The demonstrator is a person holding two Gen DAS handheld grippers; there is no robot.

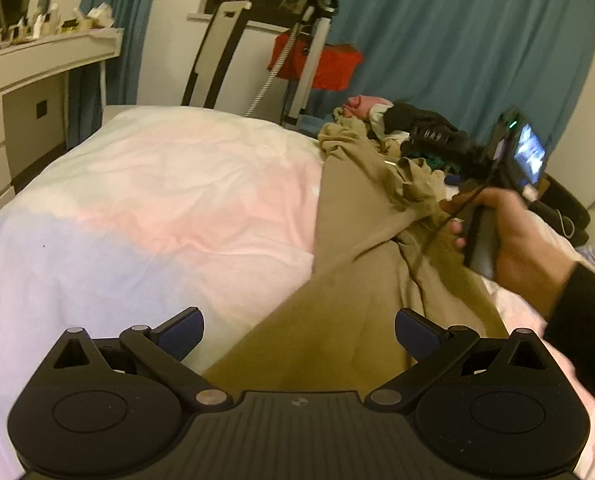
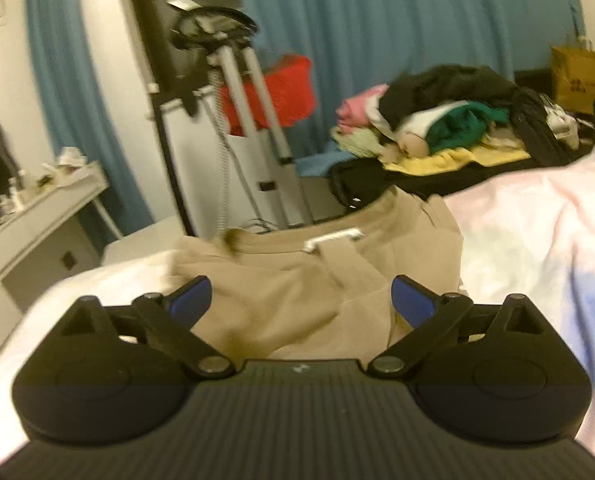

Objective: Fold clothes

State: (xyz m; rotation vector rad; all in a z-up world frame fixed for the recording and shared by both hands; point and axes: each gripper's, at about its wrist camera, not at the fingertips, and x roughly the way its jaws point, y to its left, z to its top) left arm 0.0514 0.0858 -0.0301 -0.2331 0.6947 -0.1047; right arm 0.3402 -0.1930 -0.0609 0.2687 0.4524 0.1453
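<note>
One tan shirt lies rumpled and bunched on the bed, not squared off, with a heap of clothes waiting beyond it, and both the left gripper and right gripper gape wide, holding nothing.

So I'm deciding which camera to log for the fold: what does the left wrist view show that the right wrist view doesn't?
Only the left wrist view shows the person's hand holding the right gripper's handle, its small lit screen, and the tan garment stretched long across the bed.
Only the right wrist view shows the garment's collar with its white label, the heap of clothes and a yellow paper bag.
Both show the pale duvet, teal curtains, the red item, and open blue-padded grippers.
</note>
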